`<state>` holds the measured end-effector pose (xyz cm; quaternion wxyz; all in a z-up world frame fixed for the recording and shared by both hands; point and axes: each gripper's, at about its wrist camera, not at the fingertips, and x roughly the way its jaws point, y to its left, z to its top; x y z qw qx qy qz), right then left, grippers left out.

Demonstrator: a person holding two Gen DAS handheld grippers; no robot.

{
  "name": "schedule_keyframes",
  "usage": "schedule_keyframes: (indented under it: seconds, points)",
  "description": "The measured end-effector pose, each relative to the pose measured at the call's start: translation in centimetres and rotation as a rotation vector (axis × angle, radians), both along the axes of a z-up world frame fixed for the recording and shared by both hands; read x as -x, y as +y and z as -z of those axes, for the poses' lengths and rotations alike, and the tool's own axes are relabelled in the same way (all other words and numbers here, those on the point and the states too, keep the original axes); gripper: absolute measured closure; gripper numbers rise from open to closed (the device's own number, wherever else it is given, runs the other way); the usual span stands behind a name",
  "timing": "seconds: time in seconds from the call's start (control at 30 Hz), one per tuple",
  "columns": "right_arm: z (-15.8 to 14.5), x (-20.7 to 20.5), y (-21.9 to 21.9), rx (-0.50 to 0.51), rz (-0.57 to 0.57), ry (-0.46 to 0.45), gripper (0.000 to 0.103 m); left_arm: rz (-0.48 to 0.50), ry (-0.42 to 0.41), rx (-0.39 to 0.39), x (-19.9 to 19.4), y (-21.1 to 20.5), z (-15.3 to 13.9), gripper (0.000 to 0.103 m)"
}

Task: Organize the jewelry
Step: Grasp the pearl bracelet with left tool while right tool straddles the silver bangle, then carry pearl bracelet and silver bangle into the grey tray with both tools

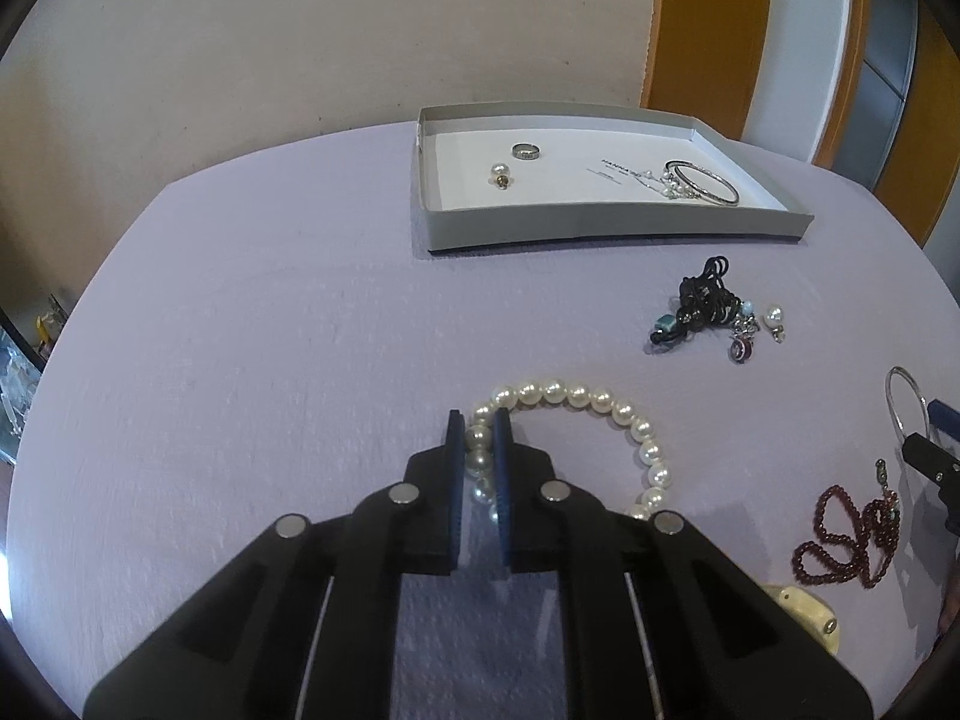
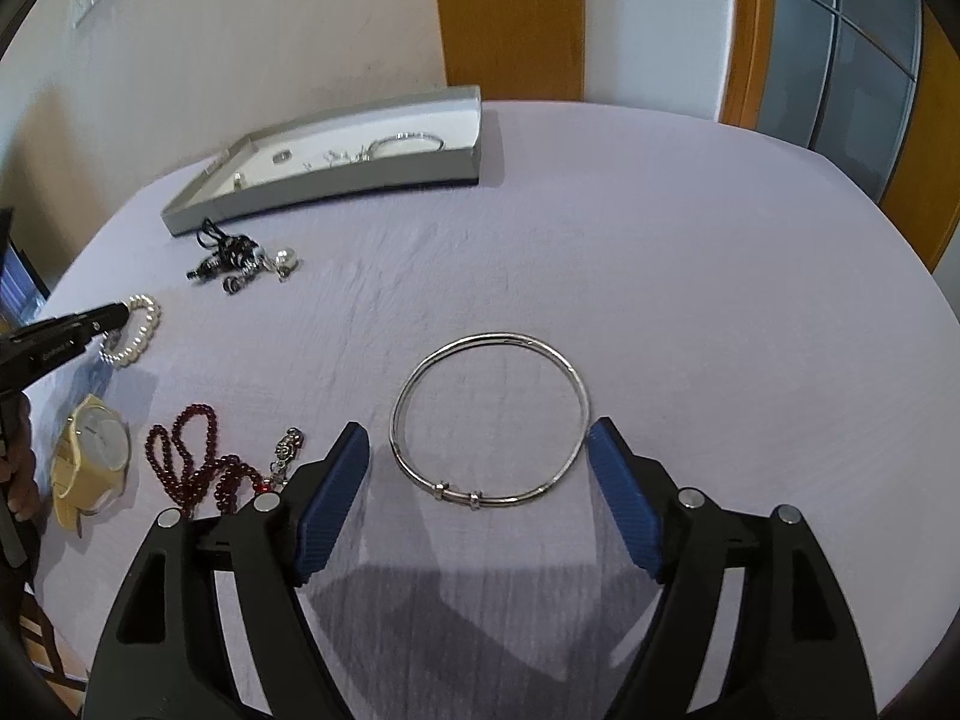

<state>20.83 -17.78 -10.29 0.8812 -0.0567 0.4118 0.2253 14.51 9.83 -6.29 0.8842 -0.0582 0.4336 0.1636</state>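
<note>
Pearls of the pearl bracelet (image 1: 576, 396) sit pinched between our left gripper (image 1: 479, 429) fingers, which are clenched on the strand while the rest curves off to their right on the lavender tablecloth (image 1: 270, 330). Ahead and right of those fingertips stands the gray tray (image 1: 600, 228). Our right gripper (image 2: 477, 447) is spread wide, the silver bangle (image 2: 489, 417) lying flat between its blue pads (image 2: 330, 504), touching neither; red bead strand (image 2: 198, 462) lies left.

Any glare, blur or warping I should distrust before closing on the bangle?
Right wrist: silver bangle sharp, the right gripper casts a shadow on the cloth below it, fisheye bends the grey tray. Left wrist: pearl bracelet slightly soft, no glare.
</note>
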Motion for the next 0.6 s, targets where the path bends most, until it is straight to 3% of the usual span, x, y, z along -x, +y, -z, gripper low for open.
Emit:
schedule_keyframes:
  seconds: [0.23, 0.37, 0.6]
  points:
    - [0.0, -0.9, 0.8, 0.043, 0.007, 0.008, 0.021, 0.006, -0.002, 0.005, 0.0, 0.0, 0.0, 0.093]
    - [-0.2, -1.3, 1.3, 0.044, 0.009, 0.004, 0.029, 0.006, -0.003, 0.010, -0.1, 0.1, 0.0, 0.093]
    - [-0.4, -1.4, 1.3, 0.030, 0.005, 0.002, 0.031, 0.015, -0.007, 0.019, 0.1, 0.0, 0.0, 0.093]
